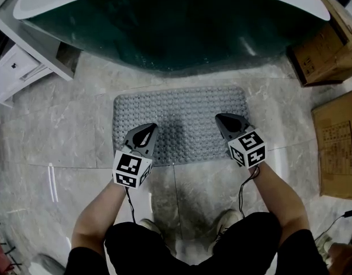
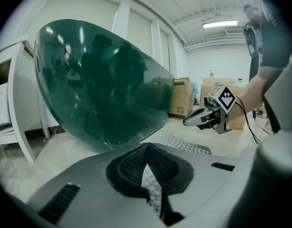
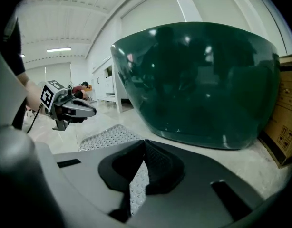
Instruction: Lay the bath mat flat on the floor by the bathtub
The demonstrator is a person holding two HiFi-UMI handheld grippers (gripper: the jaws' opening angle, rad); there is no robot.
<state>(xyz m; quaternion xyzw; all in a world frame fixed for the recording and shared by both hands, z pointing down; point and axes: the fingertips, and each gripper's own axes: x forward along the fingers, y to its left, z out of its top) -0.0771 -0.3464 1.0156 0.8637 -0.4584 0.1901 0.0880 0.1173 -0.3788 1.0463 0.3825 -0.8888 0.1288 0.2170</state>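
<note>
tiled floor (image 1: 61,125) bears the nubbly grey bath mat (image 1: 182,105) flat, left gripper (image 1: 148,127) and right gripper (image 1: 221,118) closed.

Left gripper (image 1: 146,129) and right gripper (image 1: 223,120): grey tapered shells, darker toward the far tips. A white cube (image 1: 132,169) printed with black square markers is fixed at the near end of each. The jaws are lined with black ribbed pads (image 2: 158,161), and dark slots (image 2: 60,203) are moulded into the grey housing. A thin black cable (image 1: 130,202) is run from each gripper back along the arm. Black short sleeves (image 1: 84,259) and black trousers (image 1: 187,248) are worn, with light-coloured shoes (image 1: 225,219).
</note>
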